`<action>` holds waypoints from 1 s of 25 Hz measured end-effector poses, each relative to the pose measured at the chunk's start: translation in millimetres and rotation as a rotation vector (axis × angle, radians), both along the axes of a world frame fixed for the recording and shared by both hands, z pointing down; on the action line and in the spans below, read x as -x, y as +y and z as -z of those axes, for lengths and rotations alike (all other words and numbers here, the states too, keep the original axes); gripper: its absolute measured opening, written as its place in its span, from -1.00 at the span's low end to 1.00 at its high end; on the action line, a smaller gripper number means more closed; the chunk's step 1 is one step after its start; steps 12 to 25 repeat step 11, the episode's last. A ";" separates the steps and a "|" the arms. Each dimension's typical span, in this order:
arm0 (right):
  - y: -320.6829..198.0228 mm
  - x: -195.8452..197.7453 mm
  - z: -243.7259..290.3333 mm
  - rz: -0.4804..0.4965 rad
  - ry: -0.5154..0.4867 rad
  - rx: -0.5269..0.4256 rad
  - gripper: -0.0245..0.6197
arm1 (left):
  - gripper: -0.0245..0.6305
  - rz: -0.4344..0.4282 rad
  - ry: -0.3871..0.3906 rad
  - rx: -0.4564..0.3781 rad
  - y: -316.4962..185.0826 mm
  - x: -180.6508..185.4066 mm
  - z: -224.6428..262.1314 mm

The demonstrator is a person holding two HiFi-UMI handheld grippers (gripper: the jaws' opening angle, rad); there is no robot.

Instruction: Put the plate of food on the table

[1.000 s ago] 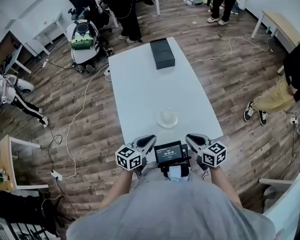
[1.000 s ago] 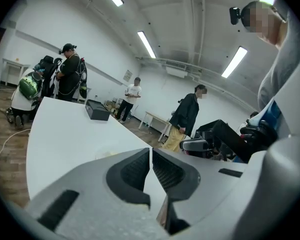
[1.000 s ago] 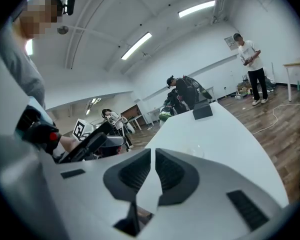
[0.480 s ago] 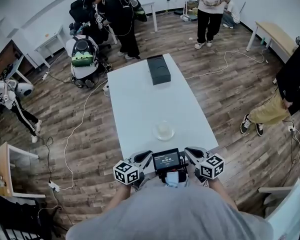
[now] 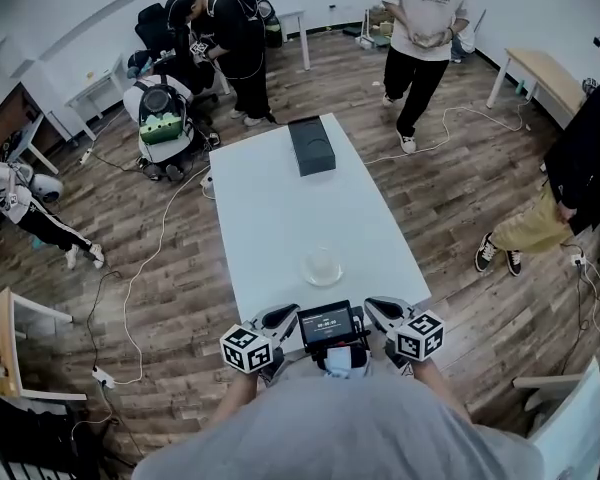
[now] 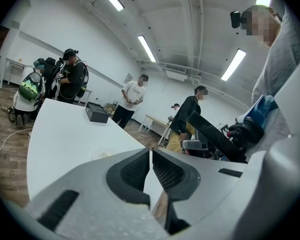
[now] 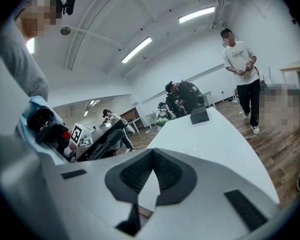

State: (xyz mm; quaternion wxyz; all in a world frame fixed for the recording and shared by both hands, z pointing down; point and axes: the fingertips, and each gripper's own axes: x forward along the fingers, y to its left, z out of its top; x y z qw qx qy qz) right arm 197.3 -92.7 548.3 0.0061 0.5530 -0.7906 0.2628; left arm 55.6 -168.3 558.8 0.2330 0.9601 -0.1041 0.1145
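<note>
Both grippers are held low at the near short end of the white table (image 5: 280,218), side by side with a small screen unit (image 5: 328,323) between them. The left gripper (image 5: 283,317) has its jaws closed: in the left gripper view its ribbed dark pads (image 6: 135,170) meet at the tips and hold nothing. The right gripper (image 5: 379,311) is the same, and in the right gripper view its pads (image 7: 170,173) touch at the tips with nothing between them. Each carries its marker cube behind the jaws, on the person's side. The plate (image 5: 321,266) lies flat on the table, ahead of both sets of jaws and roughly midway between the lines they point along, apart from both. It is round and pale, so it has no long axis and points no way; what it carries is too small to make out. In the left gripper view it shows faintly just beyond the jaw tips, slightly to their left. The table's long axis runs straight away from the jaws, and well beyond the plate, near the far end, a black box (image 5: 311,145) lies with its long side along that axis. Past the far end a person in a white T-shirt (image 5: 420,18) stands on the wood floor (image 5: 460,188).
</note>
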 end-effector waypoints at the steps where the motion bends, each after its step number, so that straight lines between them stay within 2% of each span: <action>1: -1.0 -0.9 -0.2 -0.001 0.000 0.000 -0.83 | -0.84 0.000 0.000 -0.003 -1.2 -0.2 0.1; 25: -5.4 3.8 5.2 -0.008 0.005 -0.001 -0.83 | -0.84 -0.005 0.009 -0.006 -5.0 6.8 6.1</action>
